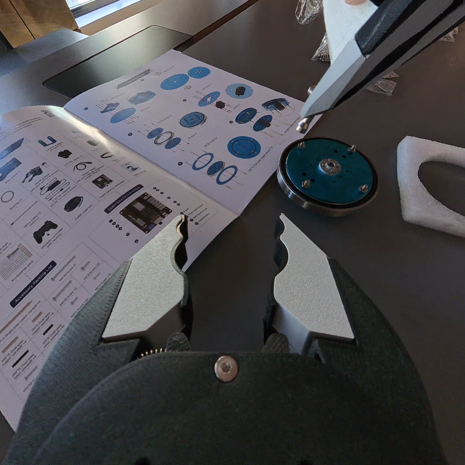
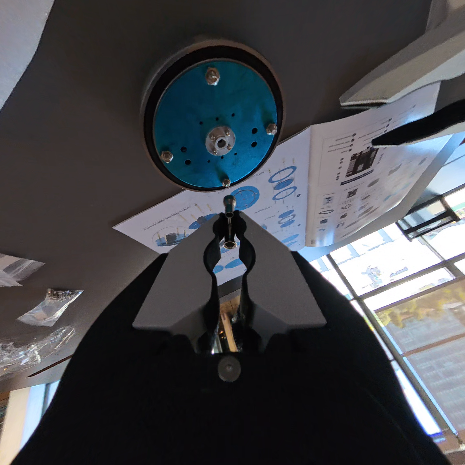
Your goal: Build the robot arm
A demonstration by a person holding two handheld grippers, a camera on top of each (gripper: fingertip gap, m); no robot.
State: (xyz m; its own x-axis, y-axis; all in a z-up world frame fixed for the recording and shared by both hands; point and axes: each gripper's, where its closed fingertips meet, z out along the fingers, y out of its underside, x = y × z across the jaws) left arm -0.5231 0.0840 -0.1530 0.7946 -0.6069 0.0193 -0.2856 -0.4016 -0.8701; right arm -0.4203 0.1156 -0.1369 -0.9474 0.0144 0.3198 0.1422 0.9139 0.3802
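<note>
A round blue plate in a metal bearing ring (image 1: 327, 177) lies on the dark table (image 1: 327, 276), with nuts at its rim and a metal hub in the middle. It also shows in the right wrist view (image 2: 214, 123). My left gripper (image 1: 230, 221) is open and empty, just in front of the ring and over the edge of an open instruction booklet (image 1: 141, 156). My right gripper (image 2: 229, 216) is shut on a small metal socket wrench (image 2: 229, 203), whose tip hovers just short of the ring's rim. In the left wrist view the right gripper (image 1: 305, 120) comes in from the upper right.
A white foam piece with a cut-out (image 1: 432, 186) lies right of the ring. Clear plastic bags of small hardware (image 2: 50, 309) lie on the table behind the right gripper. The booklet (image 2: 327, 181) covers the table left of the ring. A window (image 2: 402, 289) is beyond.
</note>
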